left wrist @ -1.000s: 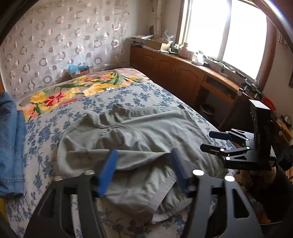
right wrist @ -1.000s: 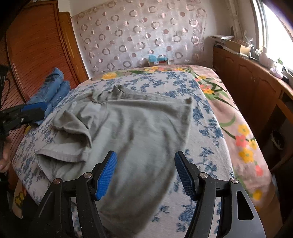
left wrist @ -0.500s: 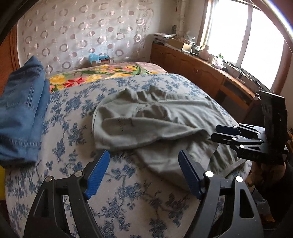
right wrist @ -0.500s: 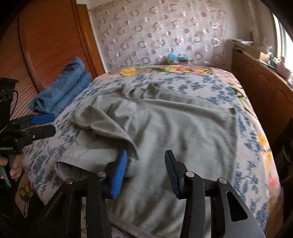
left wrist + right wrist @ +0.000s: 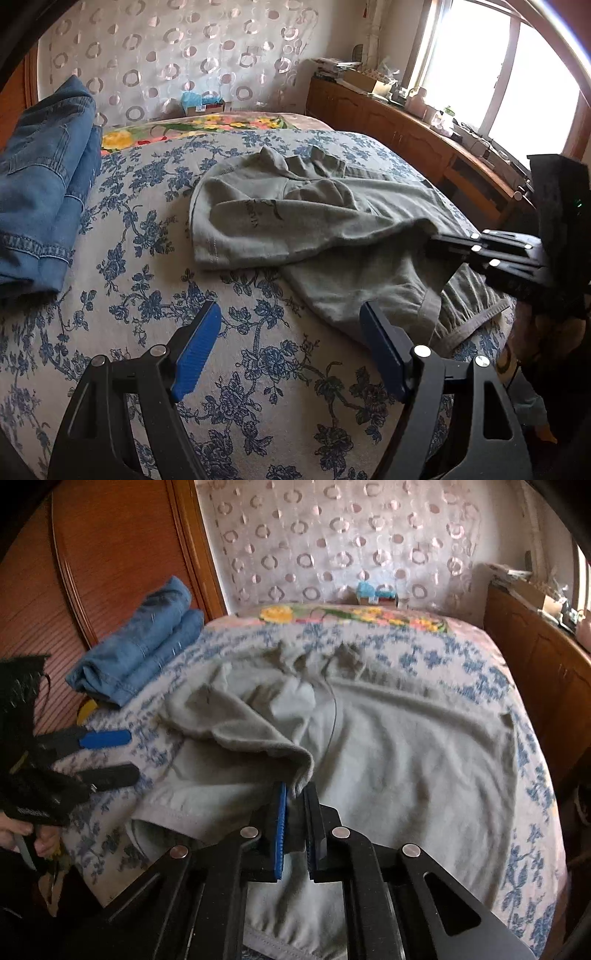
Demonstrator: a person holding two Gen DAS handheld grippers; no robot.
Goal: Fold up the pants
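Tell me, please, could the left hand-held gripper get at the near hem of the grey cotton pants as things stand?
Probably yes. The left hand-held gripper is open over bare floral bedspread, and the grey cotton pants lie just beyond its right finger, nothing between. The right hand-held gripper pinches a fold farther along.

The pants (image 5: 388, 746) are seen as soft, matt grey-green woven cloth with stitched hems. The bedspread (image 5: 155, 266) is shown as matt printed cotton, blue flowers on pale ground. At ten o'clock of the pants, folded jeans (image 5: 40, 184) of coarse blue denim are seen. The right hand-held gripper (image 5: 295, 794) is made of matt black plastic with bright metal screws and ribbed blue pads. The cupboard (image 5: 402, 136) at two o'clock is of polished brown wood.
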